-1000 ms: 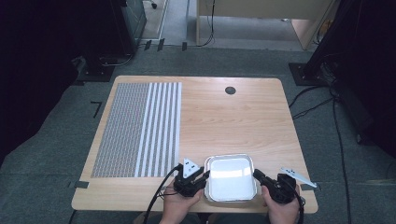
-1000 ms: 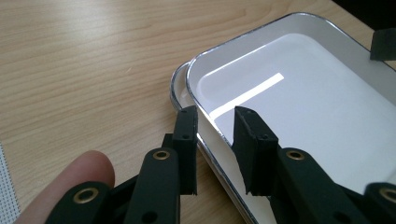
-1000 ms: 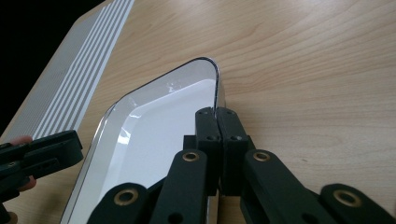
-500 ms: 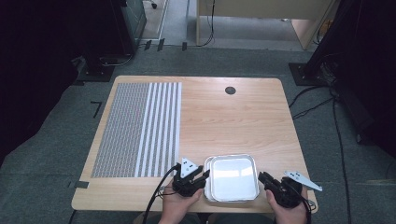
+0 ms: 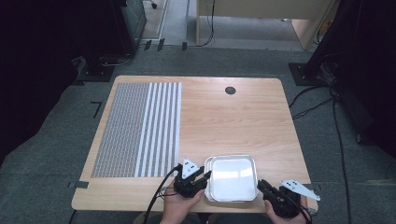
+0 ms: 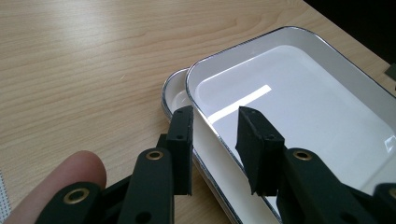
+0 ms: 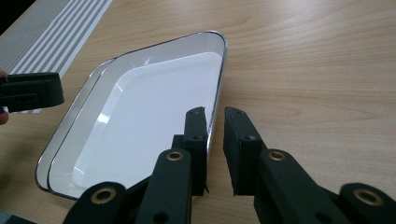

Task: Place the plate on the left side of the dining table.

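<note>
Two white trays with silver rims lie nested near the table's front edge, the upper tray [image 5: 232, 177] [image 6: 299, 107] [image 7: 154, 116] shifted a little off the lower tray [image 6: 175, 95] [image 7: 70, 126]. My left gripper [image 5: 205, 176] [image 6: 212, 121] is open at the trays' left side, and the upper tray's rim runs between its jaws. My right gripper [image 5: 261, 185] [image 7: 215, 116] sits by the right front corner of the trays. It is open by a narrow gap, with the rim just ahead of its left jaw and nothing held. The left gripper's jaw [image 7: 30, 91] shows across the trays.
A grey and white striped mat [image 5: 137, 128] covers the table's left part. A small black round hole [image 5: 229, 90] is near the far edge. Bare wood lies beyond the trays. Cables run over the floor at the right. A fingertip [image 6: 56, 182] rests beside the left gripper.
The right gripper has drawn back from the tray's right rim toward the table's front edge. The left gripper and the trays have stayed in place.
</note>
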Demonstrator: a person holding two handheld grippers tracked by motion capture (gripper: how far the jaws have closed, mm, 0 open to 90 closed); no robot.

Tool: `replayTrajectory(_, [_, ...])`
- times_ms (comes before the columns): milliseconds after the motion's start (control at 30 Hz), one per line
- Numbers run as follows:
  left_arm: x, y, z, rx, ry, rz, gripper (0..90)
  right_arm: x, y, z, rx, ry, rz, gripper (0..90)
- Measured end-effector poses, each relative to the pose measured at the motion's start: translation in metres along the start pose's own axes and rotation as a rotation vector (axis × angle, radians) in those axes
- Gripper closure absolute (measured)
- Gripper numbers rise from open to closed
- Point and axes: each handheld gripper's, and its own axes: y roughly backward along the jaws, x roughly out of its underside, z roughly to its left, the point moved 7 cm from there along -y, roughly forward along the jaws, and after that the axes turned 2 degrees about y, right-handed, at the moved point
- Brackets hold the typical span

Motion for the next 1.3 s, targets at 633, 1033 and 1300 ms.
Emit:
replayTrajectory(633, [0.003, -0.007, -0.005, -0.011, 0.014, 0.022, 70.5, 0.012, -0.015, 0.006, 0.048, -0.010, 0.067, 84.9])
replayTrajectory(1033, [-0.002, -0.006, -0.005, -0.018, 0.034, 0.011, 70.3, 0.005, -0.010, 0.001, 0.061, -0.099, 0.010, 90.0])
replayTrajectory(1300, [-0.003, -0.014, -0.005, -0.038, 0.075, 0.036, 69.2, 0.008, -0.010, 0.002, 0.072, -0.094, -0.001, 90.0])
